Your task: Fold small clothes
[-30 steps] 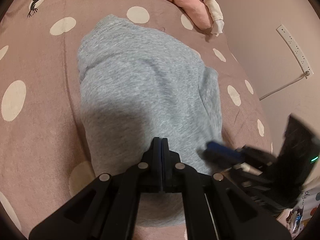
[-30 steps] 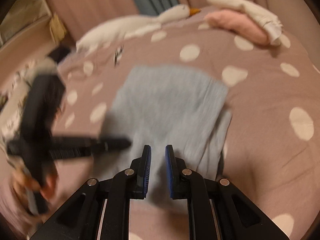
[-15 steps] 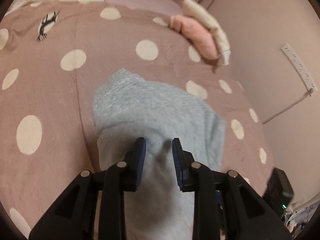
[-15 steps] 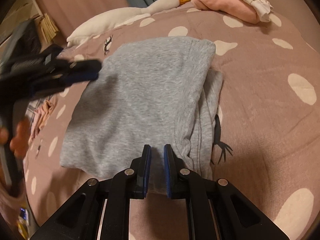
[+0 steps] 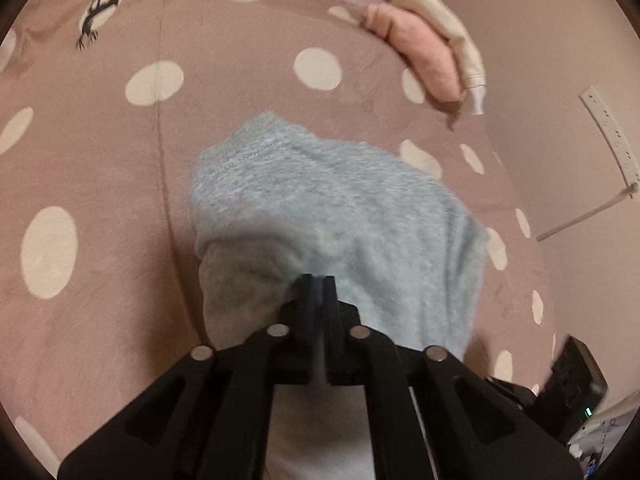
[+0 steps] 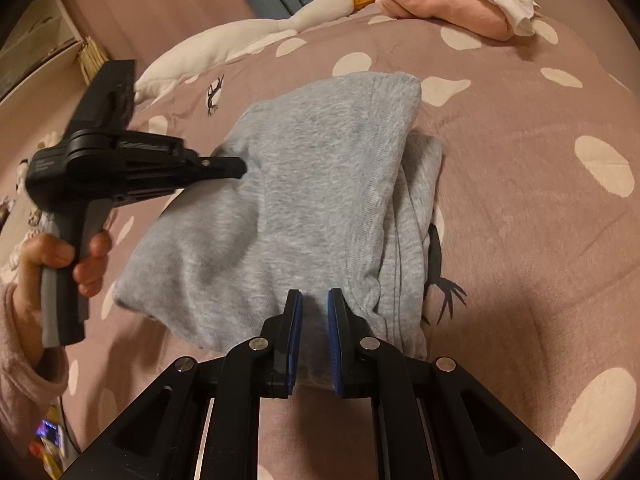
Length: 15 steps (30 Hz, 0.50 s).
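A folded grey knit garment (image 6: 304, 184) is laid near the middle of the mauve bedspread with cream dots (image 6: 540, 208). The left gripper (image 5: 318, 280) is clenched on a raised fold of the garment's near edge, the cloth being bunched at its black fingertips (image 5: 308, 292). The right gripper (image 6: 314, 300) is held with its blue-padded fingers (image 6: 294, 336) slightly parted over the garment's near hem; no cloth is pinched. A folded pink garment under a cream one (image 6: 452, 4) is seen at the far edge, beside a white plush goose (image 6: 248, 40).
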Each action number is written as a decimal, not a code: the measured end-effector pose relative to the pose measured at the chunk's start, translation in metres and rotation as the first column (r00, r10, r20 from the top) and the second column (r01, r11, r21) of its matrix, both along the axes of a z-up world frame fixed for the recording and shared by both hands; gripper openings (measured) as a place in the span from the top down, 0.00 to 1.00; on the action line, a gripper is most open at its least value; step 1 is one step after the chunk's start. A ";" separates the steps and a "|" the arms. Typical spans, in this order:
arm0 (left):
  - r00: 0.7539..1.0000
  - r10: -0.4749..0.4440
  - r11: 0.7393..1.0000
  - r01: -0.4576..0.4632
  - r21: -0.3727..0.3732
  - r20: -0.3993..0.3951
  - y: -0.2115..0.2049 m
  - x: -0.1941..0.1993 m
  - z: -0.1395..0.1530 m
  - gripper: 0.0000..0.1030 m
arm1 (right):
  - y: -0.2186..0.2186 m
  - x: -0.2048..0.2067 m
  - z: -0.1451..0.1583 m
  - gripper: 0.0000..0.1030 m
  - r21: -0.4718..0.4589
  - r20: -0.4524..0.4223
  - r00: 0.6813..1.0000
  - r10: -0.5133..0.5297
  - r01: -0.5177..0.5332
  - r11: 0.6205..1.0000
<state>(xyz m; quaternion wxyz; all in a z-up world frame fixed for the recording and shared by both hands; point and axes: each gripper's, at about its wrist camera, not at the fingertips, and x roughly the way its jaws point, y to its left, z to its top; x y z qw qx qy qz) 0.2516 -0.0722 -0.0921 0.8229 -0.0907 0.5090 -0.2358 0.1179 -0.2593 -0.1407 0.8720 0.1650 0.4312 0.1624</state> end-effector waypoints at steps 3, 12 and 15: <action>0.997 -0.045 0.999 0.044 0.010 0.059 0.002 -0.025 0.018 0.76 | -0.001 0.001 0.000 0.91 0.007 -0.003 1.000 -0.005 0.005 1.000; 0.979 -0.164 0.979 0.146 0.145 0.121 -0.007 -0.077 0.008 0.77 | -0.003 0.002 -0.002 0.91 0.023 -0.016 1.000 -0.019 0.020 1.000; 0.986 -0.109 0.991 0.099 0.085 0.123 0.009 -0.086 0.016 0.69 | -0.004 0.004 0.000 0.91 0.021 -0.023 1.000 -0.015 0.015 1.000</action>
